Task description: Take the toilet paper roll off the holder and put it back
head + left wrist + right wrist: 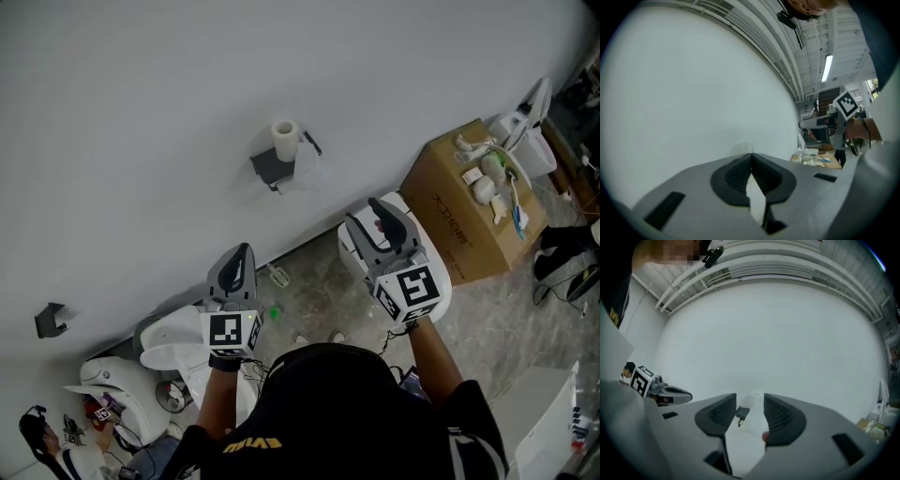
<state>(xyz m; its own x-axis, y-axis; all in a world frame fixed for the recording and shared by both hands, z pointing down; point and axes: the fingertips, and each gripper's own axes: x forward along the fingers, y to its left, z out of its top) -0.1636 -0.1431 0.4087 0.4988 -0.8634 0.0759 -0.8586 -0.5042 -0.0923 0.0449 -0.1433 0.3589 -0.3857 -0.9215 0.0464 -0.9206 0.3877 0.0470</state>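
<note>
Nearest, the person's dark top; then left gripper pressed shut on nothing, right gripper parted and empty, both well short of the holder on the wall. Toilet paper roll seated on the holder, hole up. Likely light, soft, easily dented. Best taken across its round sides, mid-height, with a gentle squeeze, enough to hold without crushing the core.
</note>
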